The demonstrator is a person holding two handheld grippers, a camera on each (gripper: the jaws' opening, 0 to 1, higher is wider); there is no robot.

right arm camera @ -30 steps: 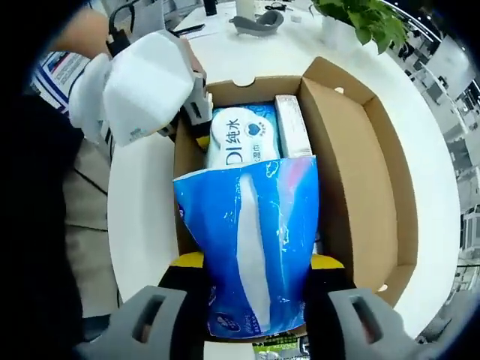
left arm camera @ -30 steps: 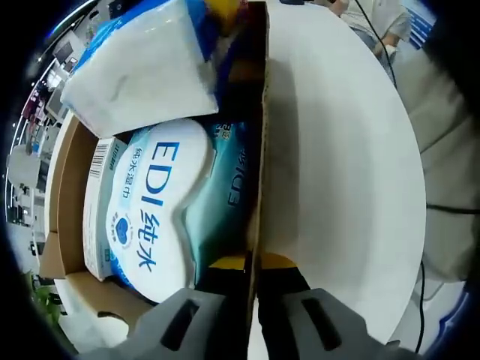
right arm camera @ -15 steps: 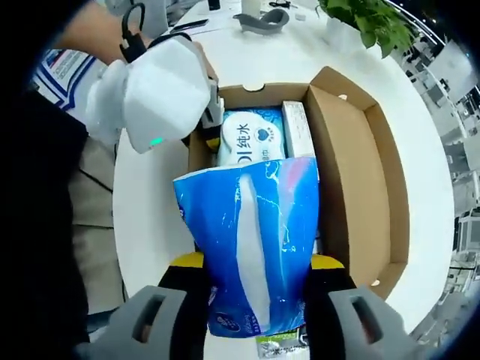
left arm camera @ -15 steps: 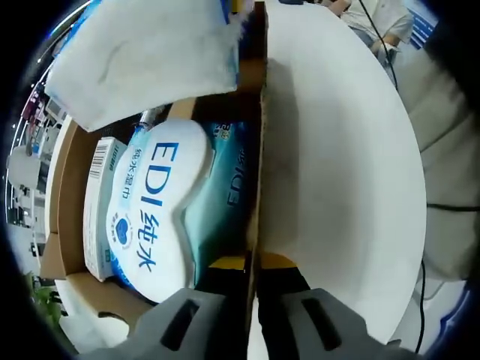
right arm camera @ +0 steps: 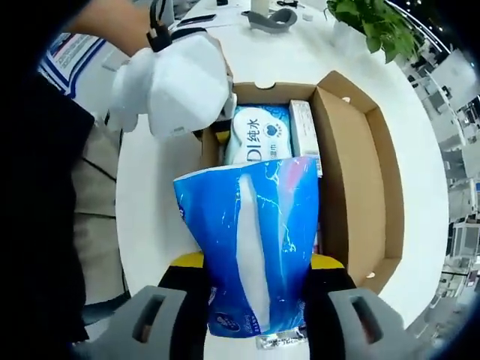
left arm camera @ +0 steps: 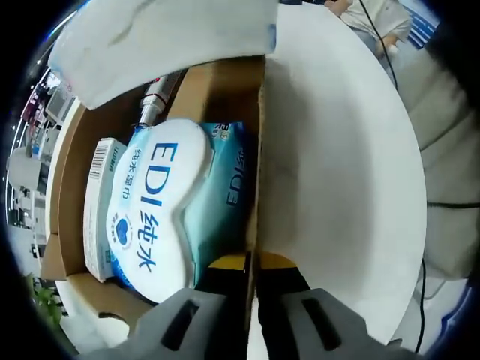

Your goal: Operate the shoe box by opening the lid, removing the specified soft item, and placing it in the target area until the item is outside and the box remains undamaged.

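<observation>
The open cardboard shoe box (right arm camera: pixel 379 180) lies on a white table, its lid (right arm camera: pixel 352 172) folded out to the right. My right gripper (right arm camera: pixel 255 264) is shut on a blue-and-white soft tissue pack (right arm camera: pixel 251 240), held up above the box. My left gripper (left arm camera: pixel 253 264) is shut on the box's side wall (left arm camera: pixel 259 165); in the right gripper view its white housing (right arm camera: pixel 187 82) sits at the box's left wall, held by a hand. Inside lies a wet-wipes pack (left arm camera: pixel 161 202) marked EDI, with a slim white carton (left arm camera: pixel 97 202) beside it. The lifted pack's pale underside (left arm camera: pixel 157 41) hangs over the box's far end.
A thin tube (left arm camera: pixel 152 101) lies on the box floor at the far end. The white table (left arm camera: pixel 337 172) stretches out beside the box. A potted plant (right arm camera: pixel 367 19) and a grey object (right arm camera: pixel 262 19) stand beyond it. A person's dark clothing (right arm camera: pixel 37 225) is at the left.
The right gripper has raised the tissue pack higher and clear of the box. The box's far end and the tube are now uncovered. The left gripper still holds the wall.
</observation>
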